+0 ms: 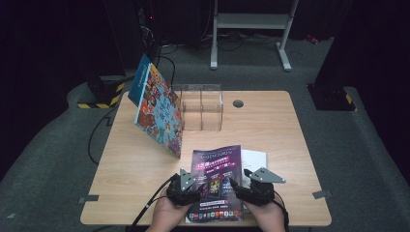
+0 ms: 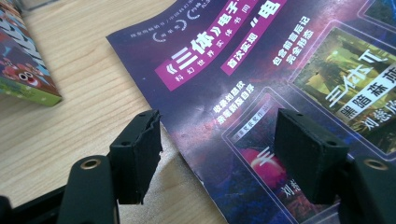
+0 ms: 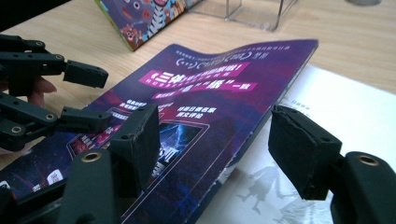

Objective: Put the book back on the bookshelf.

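The wooden surface [image 1: 145, 164] carried a large illustrated book [image 1: 157, 108] that stood tilted against a clear acrylic holder [image 1: 202, 107] at the back, well apart from the work at the near edge. There a purple magazine [image 1: 216, 181] lay flat, partly over a white sheet [image 1: 255, 159] that showed at its right. The left gripper [image 1: 193, 186] stood at the magazine's left edge with its jaws released, 1 over bare wood and 1 over the cover, pressing on nothing. The right gripper [image 1: 241, 186] straddled the right edge, which curled up off the white sheet (seen best in the right gripper view); its jaws too were parted, with the edge between them but not pinched. The likely risks, as I judged them: if the right jaws closed too shallow they could catch only the cover and let the pages fan or crease; if too deep, the lower jaw could pick up the white sheet as well. A lift from 1 side alone might make the limp magazine sag and slide off the near edge.
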### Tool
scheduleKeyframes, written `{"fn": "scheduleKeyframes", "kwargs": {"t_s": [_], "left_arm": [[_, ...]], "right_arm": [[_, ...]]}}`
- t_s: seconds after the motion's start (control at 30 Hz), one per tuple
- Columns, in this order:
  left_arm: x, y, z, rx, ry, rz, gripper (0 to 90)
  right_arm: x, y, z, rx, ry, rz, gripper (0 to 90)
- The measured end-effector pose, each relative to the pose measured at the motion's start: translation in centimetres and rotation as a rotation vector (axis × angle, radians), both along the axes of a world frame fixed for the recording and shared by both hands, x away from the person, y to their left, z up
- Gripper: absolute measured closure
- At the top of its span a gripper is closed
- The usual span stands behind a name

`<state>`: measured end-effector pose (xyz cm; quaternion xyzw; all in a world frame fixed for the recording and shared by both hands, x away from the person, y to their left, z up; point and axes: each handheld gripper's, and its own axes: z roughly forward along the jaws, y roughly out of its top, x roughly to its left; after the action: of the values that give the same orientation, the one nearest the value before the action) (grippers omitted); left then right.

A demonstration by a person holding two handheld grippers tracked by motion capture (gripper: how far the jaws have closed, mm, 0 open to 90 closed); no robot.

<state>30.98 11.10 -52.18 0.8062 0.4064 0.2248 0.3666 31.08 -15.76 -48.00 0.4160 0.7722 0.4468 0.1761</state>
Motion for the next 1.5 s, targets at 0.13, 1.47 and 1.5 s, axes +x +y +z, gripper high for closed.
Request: {"fn": "scheduleKeyframes", "kwargs": {"t_s": [0.13, 1.47, 1.5], "left_arm": [[-0.1, 0.0, 0.0, 0.002, -0.005, 0.001, 32.6], [-0.3, 0.1, -0.1, 0.003, -0.021, 0.01, 33.7], [-0.3, 0.1, -0.1, 0.002, -0.022, 0.009, 33.7]], "right_arm": [[0.4, 0.5, -0.2, -0.016, 0.042, -0.001, 33.0], [2.7, 0.6, -0.2, 0.01, 0.171, 0.012, 43.6], [2.9, 0.7, -0.2, 0.01, 0.172, 0.009, 43.2]]}}
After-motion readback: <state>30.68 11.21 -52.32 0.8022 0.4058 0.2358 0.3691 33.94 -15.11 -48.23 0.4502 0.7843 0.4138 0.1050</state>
